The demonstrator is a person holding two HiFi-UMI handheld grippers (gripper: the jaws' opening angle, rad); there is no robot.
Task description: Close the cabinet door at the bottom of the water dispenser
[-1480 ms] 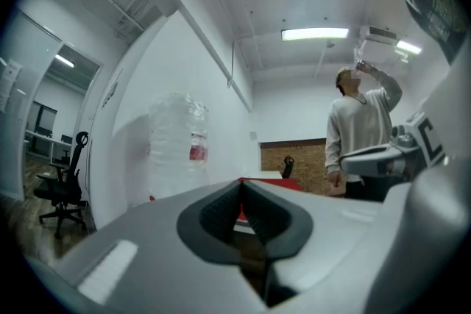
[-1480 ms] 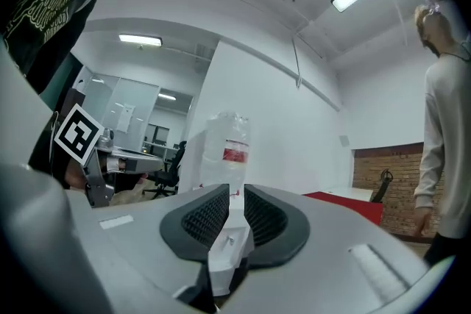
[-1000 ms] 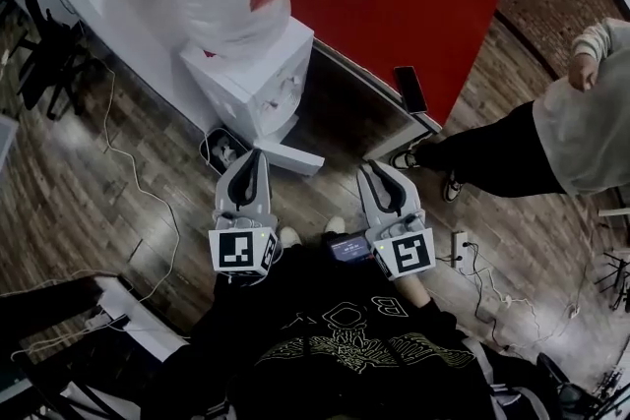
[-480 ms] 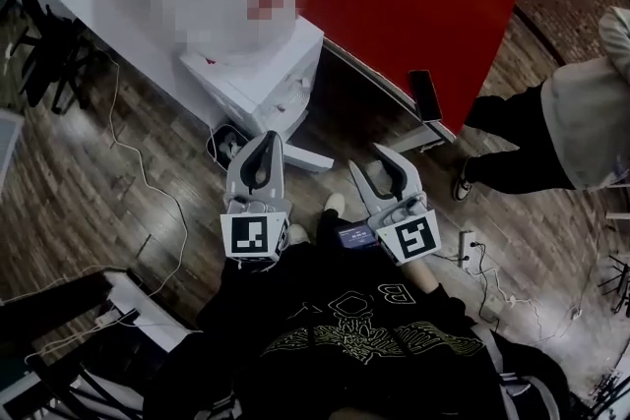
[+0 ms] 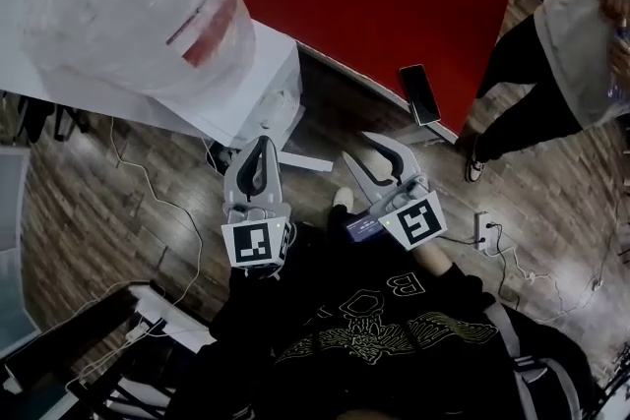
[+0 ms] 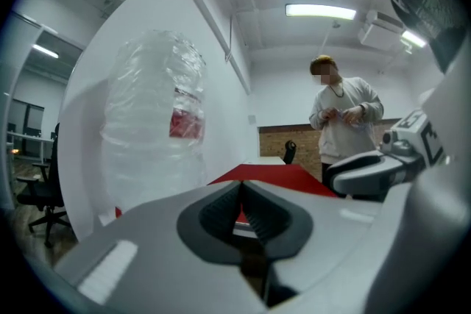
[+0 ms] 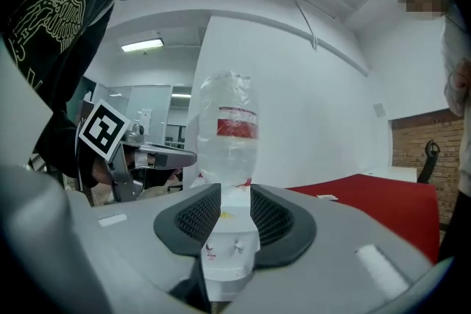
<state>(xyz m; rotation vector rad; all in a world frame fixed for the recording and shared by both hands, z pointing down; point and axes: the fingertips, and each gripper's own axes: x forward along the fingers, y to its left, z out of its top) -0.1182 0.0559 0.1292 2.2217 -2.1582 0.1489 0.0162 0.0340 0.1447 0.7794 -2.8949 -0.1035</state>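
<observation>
The white water dispenser (image 5: 258, 101) with a big clear bottle (image 5: 128, 0) stands at the upper left of the head view. Its bottom cabinet door (image 5: 303, 161) stands swung out as a white slab low by the floor. My left gripper (image 5: 261, 146) is shut and empty, its tip close to the door's hinge side. My right gripper (image 5: 358, 150) has its jaws opening, nothing between them, just right of the door's free edge. The right gripper view looks through the gap of the right gripper (image 7: 235, 191) at the dispenser (image 7: 229, 250). The left gripper (image 6: 240, 186) shows pads together.
A red table (image 5: 394, 5) with a phone (image 5: 420, 94) at its edge stands right of the dispenser. A person (image 5: 561, 44) stands at the far right. Cables (image 5: 148, 202) and a power strip (image 5: 484, 231) lie on the wood floor. A dark object (image 5: 219, 155) sits at the dispenser's foot.
Both grippers have moved forward toward the dispenser's base and the open door. The right gripper's jaws have spread apart. The left gripper has stayed shut.
</observation>
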